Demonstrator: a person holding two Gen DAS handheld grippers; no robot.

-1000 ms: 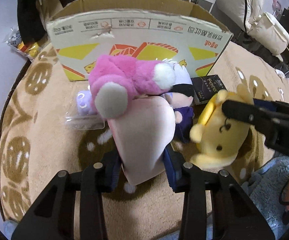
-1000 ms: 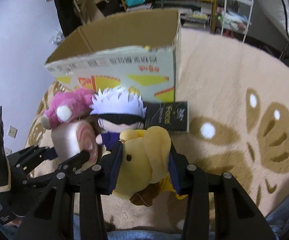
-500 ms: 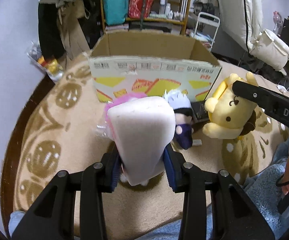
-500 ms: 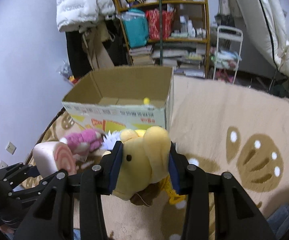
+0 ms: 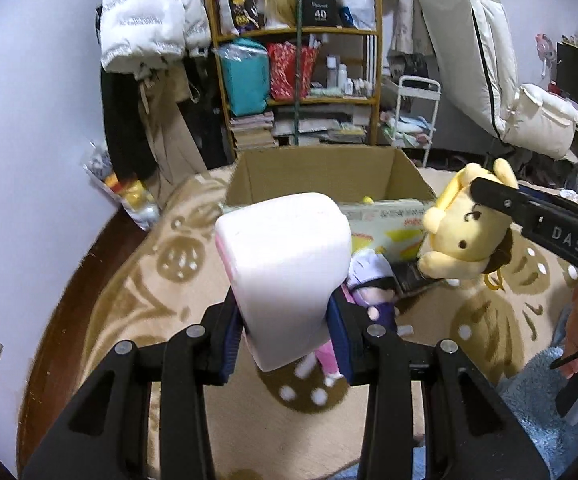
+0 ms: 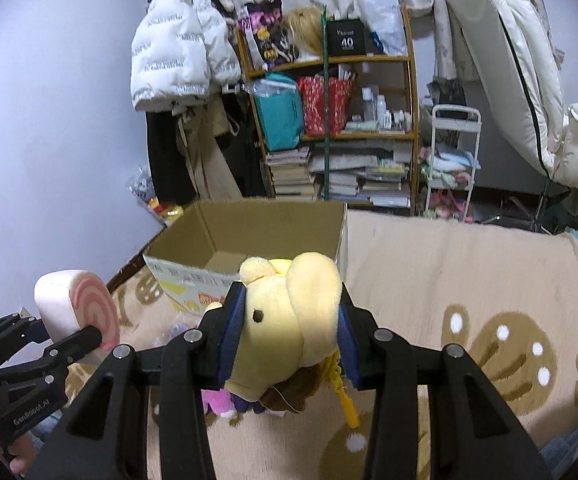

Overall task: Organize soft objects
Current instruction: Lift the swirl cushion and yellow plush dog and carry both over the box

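The left tool [image 5: 285,336] is clenched on a white swiss-roll cushion [image 5: 285,276], its blue pads pressed into both flanks; in the right wrist view the same cushion [image 6: 77,304] shows its pink spiral end at 9 o'clock. The right tool [image 6: 289,332] grips a yellow dog plush [image 6: 289,320] by the head, which bulges up between the pads, with a brown part and a yellow cord dangling beneath. From the left wrist camera that plush [image 5: 461,236] hangs at 3 o'clock, clear of the rug.

Just past the cushion, toward 2 o'clock, a small doll with pale hair and dark clothes [image 5: 373,288] lies on the beige patterned rug [image 5: 137,292], beside what may be a pink plush [image 5: 329,356], mostly hidden behind the tool. At 12 o'clock stands an open cardboard box [image 5: 321,176], its printed front facing the camera. Beyond it rise a cluttered wooden shelf [image 5: 297,80] and a white puffer jacket [image 5: 145,20] at 11 o'clock.
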